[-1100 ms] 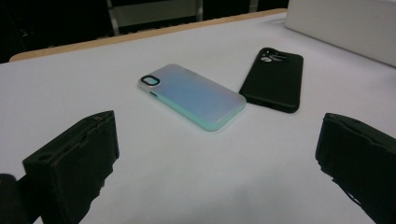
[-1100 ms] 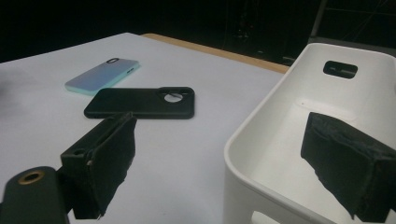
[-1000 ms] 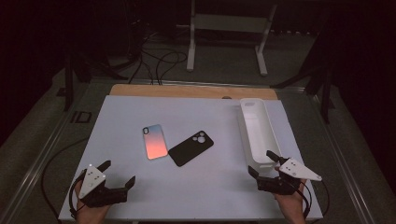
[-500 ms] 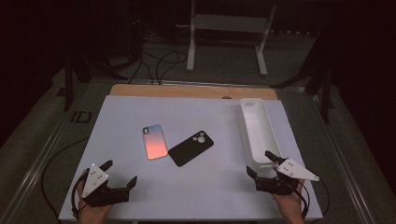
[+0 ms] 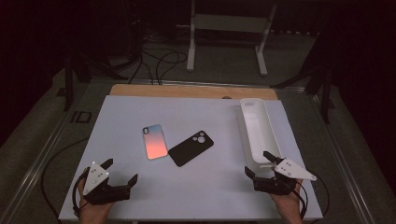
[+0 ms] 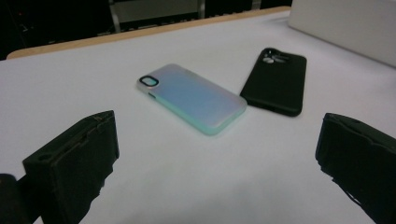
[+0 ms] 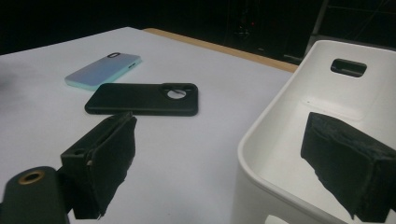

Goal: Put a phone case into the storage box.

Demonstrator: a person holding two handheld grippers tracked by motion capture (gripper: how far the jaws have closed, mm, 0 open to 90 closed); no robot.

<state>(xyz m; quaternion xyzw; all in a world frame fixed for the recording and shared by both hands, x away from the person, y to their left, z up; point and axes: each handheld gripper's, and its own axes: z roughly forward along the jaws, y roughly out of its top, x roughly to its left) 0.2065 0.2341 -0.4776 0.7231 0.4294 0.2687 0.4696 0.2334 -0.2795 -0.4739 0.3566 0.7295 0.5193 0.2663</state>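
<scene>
Two phone cases lie side by side mid-table: a pink-to-blue gradient case (image 5: 154, 141) (image 6: 191, 96) (image 7: 103, 69) and a black case (image 5: 191, 147) (image 6: 276, 80) (image 7: 142, 98), their near corners almost touching. My left gripper (image 5: 121, 171) (image 6: 219, 172) is at the near left corner, open, jaws wide apart and nothing between them, pointed toward the cases. My right gripper (image 5: 259, 164) (image 7: 233, 158) is at the near right, open and holding nothing, just in front of the near end of a long white tray (image 5: 258, 130) (image 7: 299, 154).
The white mat (image 5: 196, 186) covers the table, with a wooden strip (image 5: 187, 91) along its far edge. The tray holds nothing and has a handle slot (image 7: 348, 67) in its far wall. Cables and a metal stand (image 5: 226, 37) are on the floor beyond.
Both grippers have drifted slightly nearer the table's front edge. The cases and tray have not moved.
</scene>
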